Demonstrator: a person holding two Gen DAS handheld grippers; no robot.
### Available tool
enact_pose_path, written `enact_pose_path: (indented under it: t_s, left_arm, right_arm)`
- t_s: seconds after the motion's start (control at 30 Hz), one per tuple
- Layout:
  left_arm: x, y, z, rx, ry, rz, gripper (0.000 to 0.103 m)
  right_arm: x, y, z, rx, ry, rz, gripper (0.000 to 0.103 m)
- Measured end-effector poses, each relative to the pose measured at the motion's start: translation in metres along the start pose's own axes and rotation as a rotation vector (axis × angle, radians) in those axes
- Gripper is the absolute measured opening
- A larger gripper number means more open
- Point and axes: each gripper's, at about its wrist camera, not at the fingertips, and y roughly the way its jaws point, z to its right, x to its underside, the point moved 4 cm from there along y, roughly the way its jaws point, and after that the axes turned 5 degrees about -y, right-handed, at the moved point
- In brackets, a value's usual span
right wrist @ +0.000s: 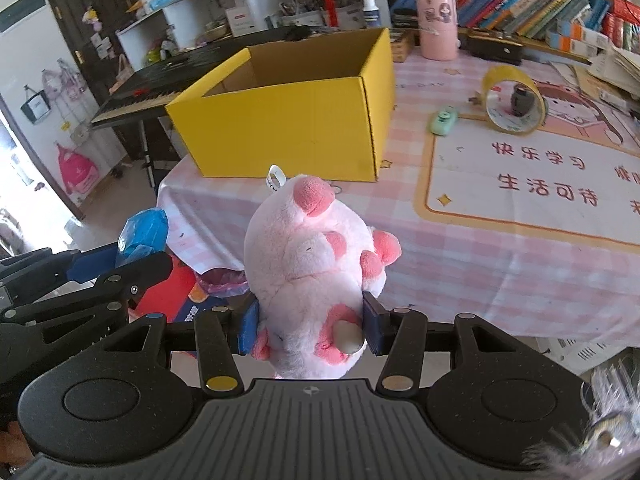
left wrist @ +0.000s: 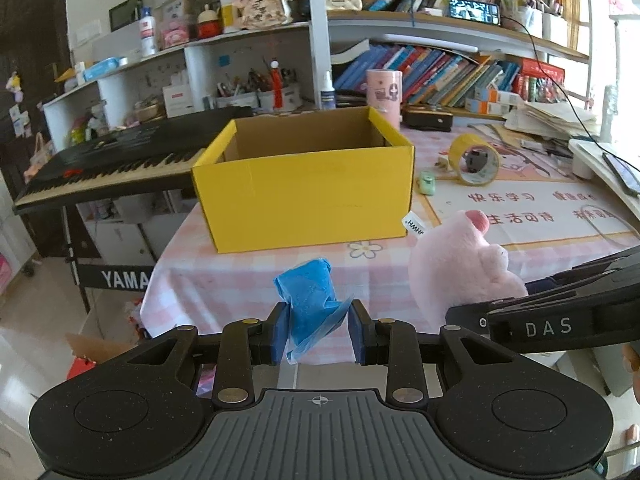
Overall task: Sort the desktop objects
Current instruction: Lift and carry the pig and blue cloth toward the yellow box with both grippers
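Observation:
My left gripper is shut on a crumpled blue plastic packet, held above the table's near edge in front of the open yellow cardboard box. The packet also shows in the right wrist view. My right gripper is shut on a pink plush toy, held above the near table edge, to the right of the left gripper; the plush also shows in the left wrist view. The box stands at the table's left side, and what lies inside is hidden.
On the pink checked tablecloth lie a yellow tape roll, a small green item and a printed mat. A pink cup stands behind the box. A keyboard stands left of the table; bookshelves are behind.

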Motion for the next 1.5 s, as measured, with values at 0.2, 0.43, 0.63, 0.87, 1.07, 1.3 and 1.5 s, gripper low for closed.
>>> enact_pose_path:
  t_s: [0.2,0.43,0.63,0.87,1.07,1.3,1.5]
  left_arm:
    - [-0.001,0.001,-0.001,-0.002,-0.003,0.004,0.03]
    - [-0.004,0.003,-0.005,-0.01,-0.011,0.01,0.03]
    - [-0.005,0.004,-0.005,-0.009,-0.012,0.013,0.03]
    - [-0.007,0.004,-0.007,-0.008,-0.012,0.02,0.03]
    - [-0.01,0.004,-0.01,-0.005,-0.009,0.029,0.03]
    - [-0.011,0.004,-0.017,-0.009,-0.025,0.038,0.03]
    - [-0.022,0.002,-0.021,-0.004,-0.025,0.071,0.03]
  right_arm:
    - [-0.002,0.001,-0.001,0.003,-0.001,0.005,0.048]
    - [-0.009,0.004,-0.004,-0.004,-0.022,0.009,0.048]
    - [-0.012,0.004,-0.005,0.0,-0.027,0.015,0.048]
    - [-0.015,0.005,-0.008,0.004,-0.035,0.027,0.048]
    - [-0.018,0.004,-0.012,0.007,-0.04,0.04,0.048]
    - [-0.025,0.001,-0.018,0.003,-0.058,0.085,0.048]
    - [-0.038,-0.004,-0.017,0.017,-0.068,0.134,0.047]
